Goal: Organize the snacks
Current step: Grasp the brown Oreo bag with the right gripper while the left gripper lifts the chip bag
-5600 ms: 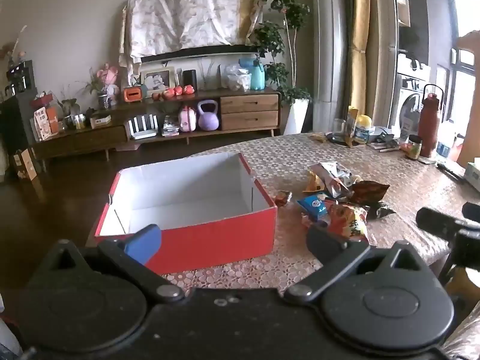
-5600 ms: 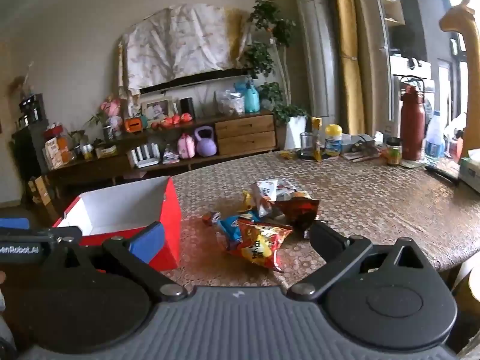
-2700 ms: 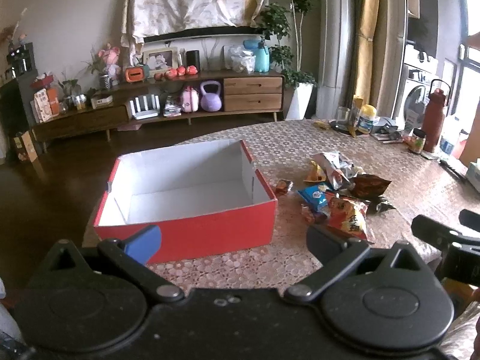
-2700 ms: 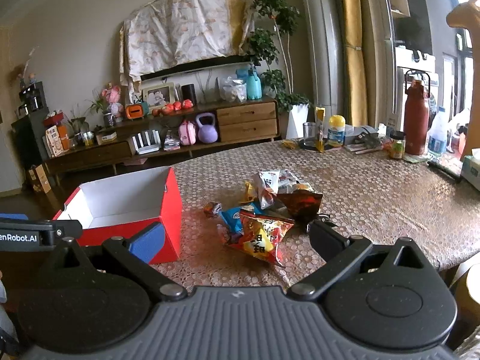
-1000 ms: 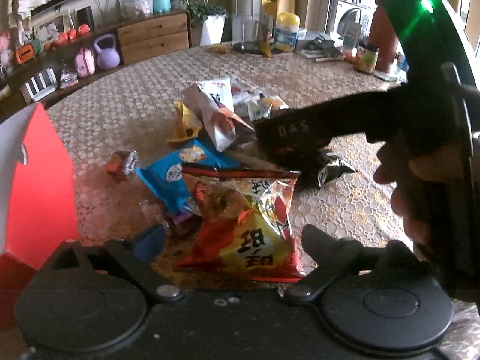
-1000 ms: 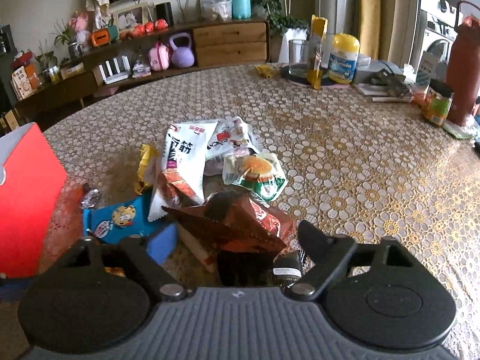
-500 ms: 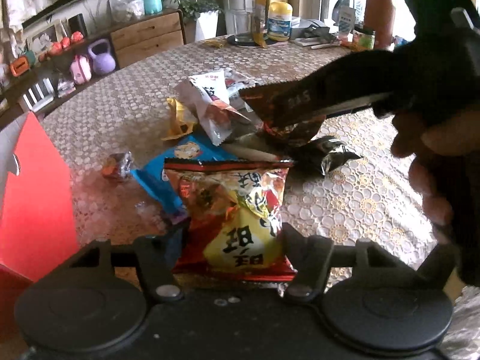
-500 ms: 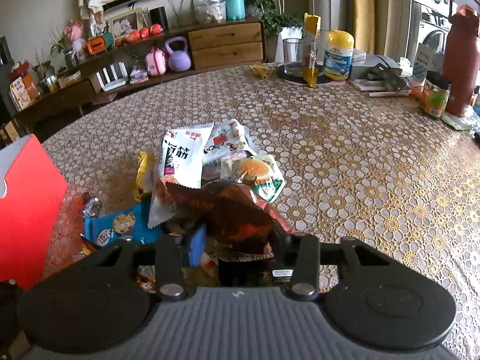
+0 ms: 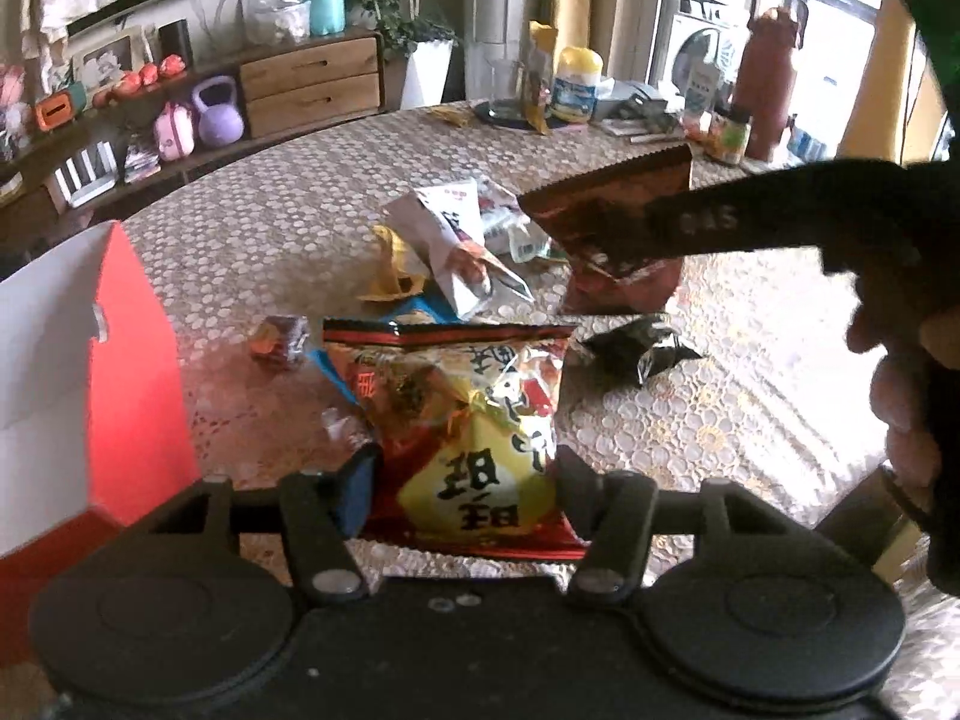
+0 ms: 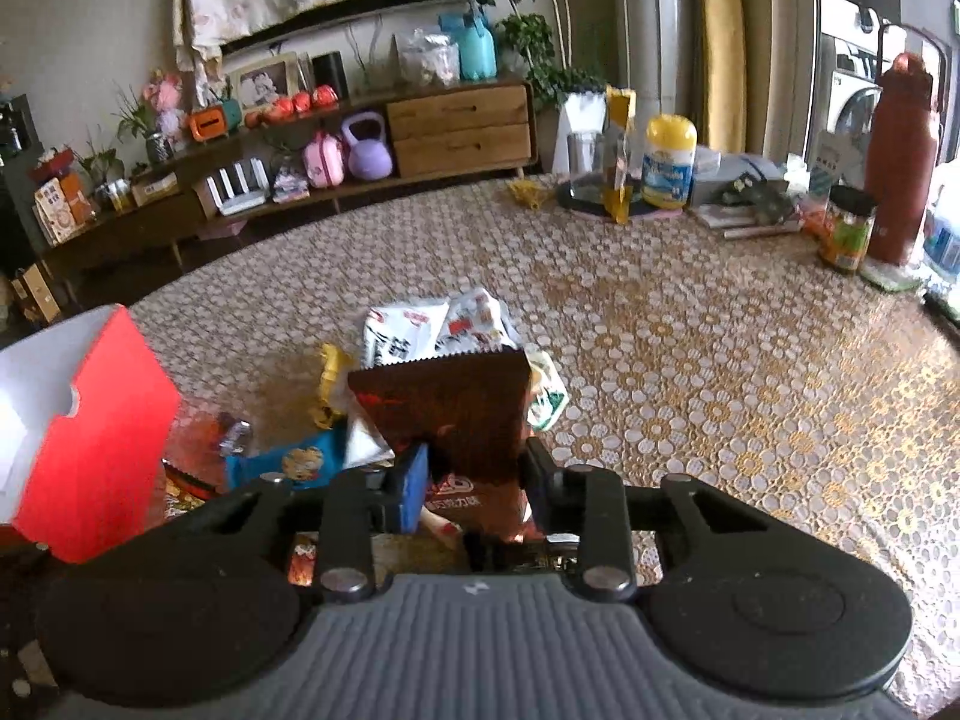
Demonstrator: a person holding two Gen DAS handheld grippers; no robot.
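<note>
two held snack bags (image 9: pixel 474 420) (image 10: pixel 447 408), one red box (image 9: pixel 138 372)

A red-and-yellow crisp packet (image 9: pixel 474 432) is standing upright, pinched at its sides; a dark brown serrated-edged packet (image 10: pixel 450 414) is hanging upright, clamped at its base; white (image 9: pixel 447 234), blue (image 10: pixel 294 462) and black (image 9: pixel 636 351) packets are lying heaped beside the open red box (image 9: pixel 120 360).
</note>
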